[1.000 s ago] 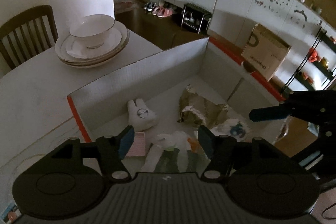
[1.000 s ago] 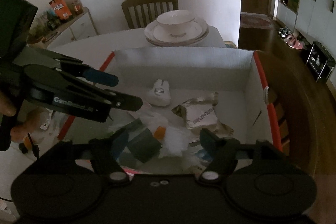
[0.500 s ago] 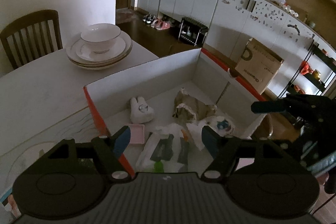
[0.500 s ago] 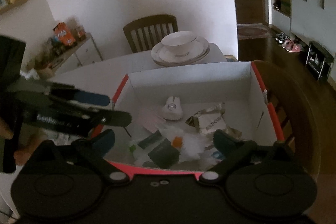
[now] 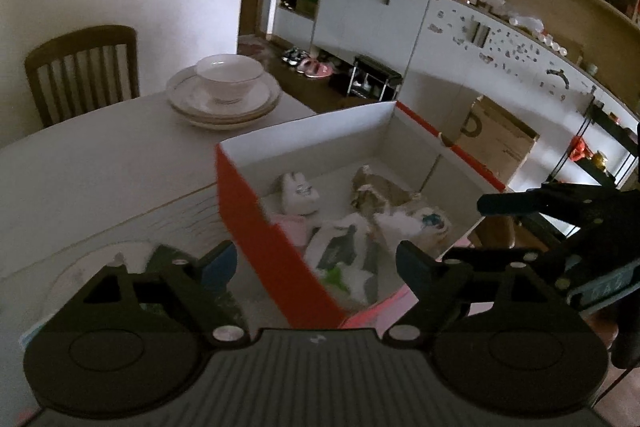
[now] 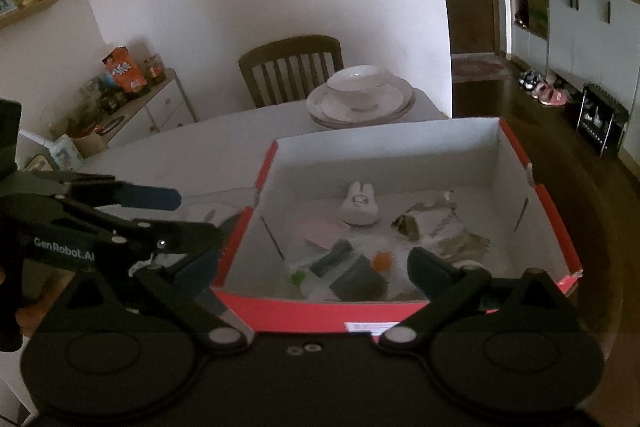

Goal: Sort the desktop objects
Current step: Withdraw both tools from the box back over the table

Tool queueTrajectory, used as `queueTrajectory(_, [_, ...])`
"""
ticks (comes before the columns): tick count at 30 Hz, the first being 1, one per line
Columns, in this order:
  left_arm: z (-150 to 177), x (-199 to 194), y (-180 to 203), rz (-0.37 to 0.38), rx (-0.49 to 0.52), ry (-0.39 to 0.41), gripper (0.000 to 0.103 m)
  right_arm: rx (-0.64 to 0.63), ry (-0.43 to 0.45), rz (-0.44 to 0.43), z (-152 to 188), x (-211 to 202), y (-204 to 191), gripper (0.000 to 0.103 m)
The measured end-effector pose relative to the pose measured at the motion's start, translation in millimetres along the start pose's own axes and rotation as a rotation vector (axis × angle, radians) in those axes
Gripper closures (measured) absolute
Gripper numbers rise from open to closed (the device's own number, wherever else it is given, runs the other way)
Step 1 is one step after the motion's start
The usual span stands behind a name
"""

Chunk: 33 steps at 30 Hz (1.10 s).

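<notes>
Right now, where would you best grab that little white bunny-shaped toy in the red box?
Probably across the small white bunny-shaped toy at its plump lower body, coming from above: it lies apart from the other things, ears toward the red cardboard box far wall, sides clear.

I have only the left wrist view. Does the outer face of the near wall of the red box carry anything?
Observer: Yes. In the right wrist view a white label sits on the near wall of the red box, low on the outside.
Operator: Is there anything inside that I miss?
Observer: A small orange piece lies beside a dark packet.
</notes>
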<state>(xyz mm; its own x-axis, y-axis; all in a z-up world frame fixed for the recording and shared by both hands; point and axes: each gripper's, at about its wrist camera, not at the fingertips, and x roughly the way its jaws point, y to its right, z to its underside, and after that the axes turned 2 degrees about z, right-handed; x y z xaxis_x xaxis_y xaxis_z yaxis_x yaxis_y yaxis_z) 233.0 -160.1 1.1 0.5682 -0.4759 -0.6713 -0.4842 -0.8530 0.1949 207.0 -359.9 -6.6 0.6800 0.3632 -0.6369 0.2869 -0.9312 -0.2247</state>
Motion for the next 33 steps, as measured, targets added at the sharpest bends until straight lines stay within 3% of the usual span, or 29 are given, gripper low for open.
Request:
queueTrajectory(4, [14,-15,-16,-0.026,0.002,0.006,0.001,0.014,0.009,-0.009,2,-2,-14,0.001])
queueTrajectory(33, [125,-122,-137,-0.179,-0.102,0.006,0.001,-0.061,-0.053,-0.029,36,32,-159,0.001])
